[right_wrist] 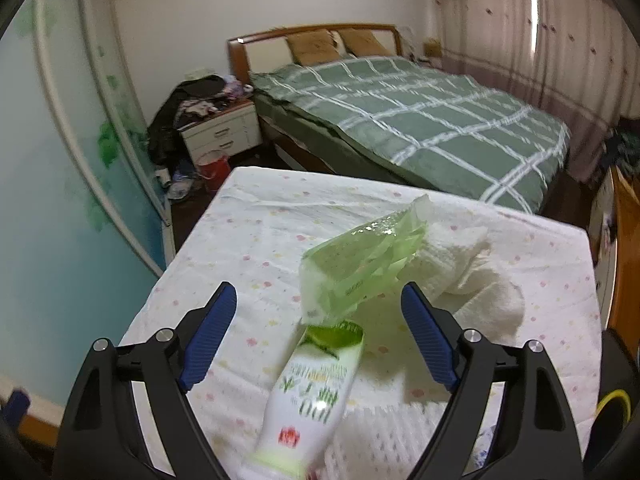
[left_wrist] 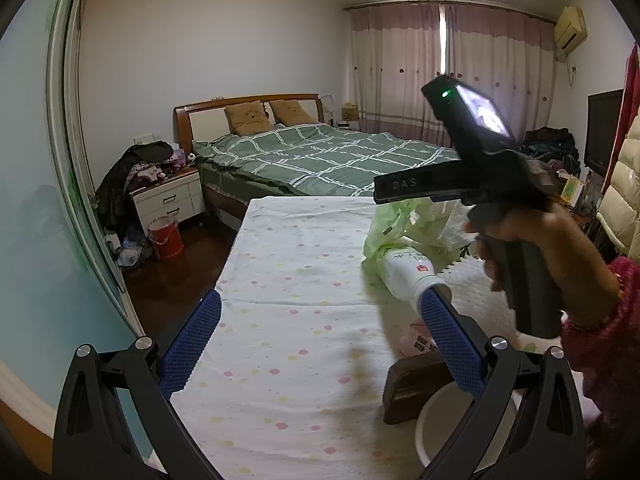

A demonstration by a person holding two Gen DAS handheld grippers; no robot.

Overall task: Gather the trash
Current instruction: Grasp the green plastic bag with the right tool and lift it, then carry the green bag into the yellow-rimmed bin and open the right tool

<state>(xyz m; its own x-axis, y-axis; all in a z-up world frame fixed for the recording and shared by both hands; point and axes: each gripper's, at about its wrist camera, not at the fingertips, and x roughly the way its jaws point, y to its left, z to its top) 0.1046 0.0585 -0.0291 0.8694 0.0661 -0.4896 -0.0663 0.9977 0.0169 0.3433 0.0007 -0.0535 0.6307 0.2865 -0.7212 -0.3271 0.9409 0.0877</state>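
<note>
Item, table (left_wrist: pixel 280 320): draped in a white cloth with small pastel flowers, standing at the foot of a green checked bed (left_wrist: pixel 320 156). Item, white bottle (right_wrist: pixel 312 396): green-and-white label, lying on its side on the cloth, its base toward the crumpled pale green plastic bag (right_wrist: pixel 364 264) that rests just beyond it. Item, white paper towel (right_wrist: pixel 464 264): crumpled, lying against the bag's right side. Item, right gripper (right_wrist: pixel 316 336): blue-padded jaws standing wide apart above the bottle, one finger on each side of it, pads clear of its surface, nothing held; the left wrist view shows it gripped by a person's hand (left_wrist: pixel 532 248) in a pink knitted sleeve (left_wrist: pixel 604 320), tilted down over the bag. Item, left gripper (left_wrist: pixel 328 336): jaws wide apart, empty, over the bare cloth left of the bottle; its right pad (left_wrist: pixel 448 336) appears next to the bottle's narrow end, contact uncertain. Item, dark brown block (left_wrist: pixel 416 388) and white bowl (left_wrist: pixel 436 432): at the table's near right corner. Item, white nightstand (left_wrist: pixel 168 200): piled with clothes, beside the bed; a red bucket (left_wrist: pixel 166 238) on the floor before it. Item, pink curtains (left_wrist: pixel 440 68): drawn, far wall.
</note>
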